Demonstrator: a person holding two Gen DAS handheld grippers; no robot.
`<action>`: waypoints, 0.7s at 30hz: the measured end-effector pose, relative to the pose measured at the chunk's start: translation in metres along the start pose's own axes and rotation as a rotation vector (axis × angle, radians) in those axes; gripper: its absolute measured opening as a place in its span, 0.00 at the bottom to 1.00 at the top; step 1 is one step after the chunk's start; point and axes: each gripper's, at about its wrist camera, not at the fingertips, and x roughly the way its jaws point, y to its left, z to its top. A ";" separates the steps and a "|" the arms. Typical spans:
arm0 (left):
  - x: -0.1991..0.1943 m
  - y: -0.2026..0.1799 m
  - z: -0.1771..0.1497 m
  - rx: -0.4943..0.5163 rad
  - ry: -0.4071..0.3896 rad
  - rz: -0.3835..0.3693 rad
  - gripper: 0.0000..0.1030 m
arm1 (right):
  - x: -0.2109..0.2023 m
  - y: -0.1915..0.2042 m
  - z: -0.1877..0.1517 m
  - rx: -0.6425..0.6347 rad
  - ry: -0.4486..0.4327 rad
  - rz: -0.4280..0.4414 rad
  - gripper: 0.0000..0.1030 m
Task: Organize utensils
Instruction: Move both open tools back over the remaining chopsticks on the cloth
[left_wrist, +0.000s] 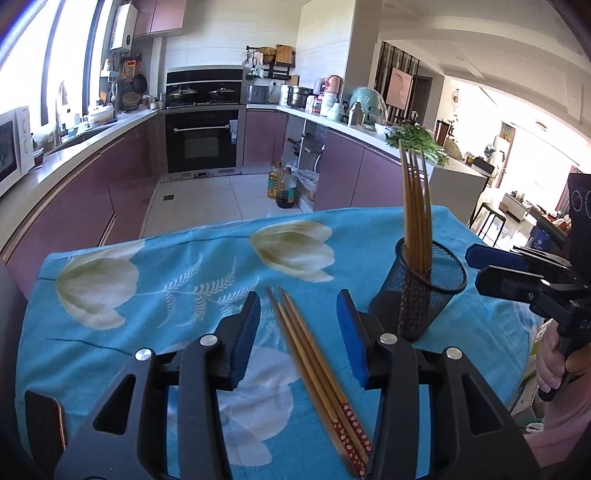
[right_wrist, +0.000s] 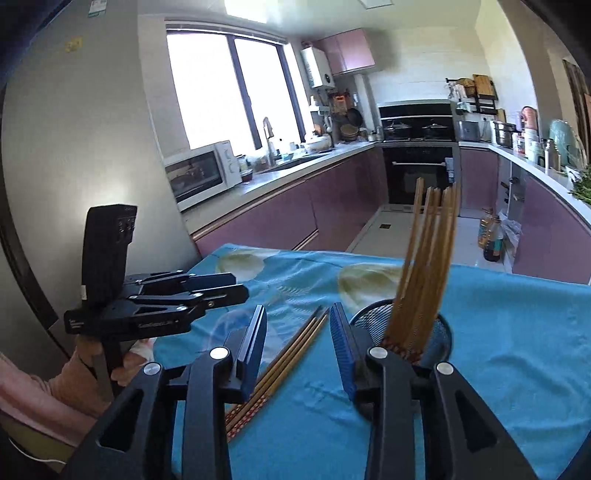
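Chopsticks (left_wrist: 317, 369) lie loose on the cloth (left_wrist: 147, 332); both tongs, left (left_wrist: 299, 325) and right (right_wrist: 299, 343), gape empty, seemingly above them.

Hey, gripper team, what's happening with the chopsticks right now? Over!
Both grippers open, holding nothing: left gripper, right gripper. Loose chopsticks flat on the blue cloth; more upright in the mesh cup. Nothing in the way.

It was a home kitchen: purple cabinets (left_wrist: 122, 162) ran under a pale counter (right_wrist: 295, 162) round to a built-in oven (left_wrist: 202, 138) with lidded pots (left_wrist: 201, 92) on the hob above. A microwave (right_wrist: 199, 175) stood by the window (right_wrist: 225, 85), and a living room (left_wrist: 532, 155) opened beyond.
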 end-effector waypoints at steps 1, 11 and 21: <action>0.002 0.003 -0.006 -0.001 0.014 0.011 0.44 | 0.009 0.004 -0.006 0.002 0.029 0.011 0.33; 0.030 0.012 -0.054 -0.022 0.156 0.059 0.46 | 0.082 0.009 -0.055 0.096 0.255 0.018 0.33; 0.042 0.008 -0.065 -0.017 0.206 0.052 0.46 | 0.099 0.019 -0.062 0.086 0.298 -0.006 0.33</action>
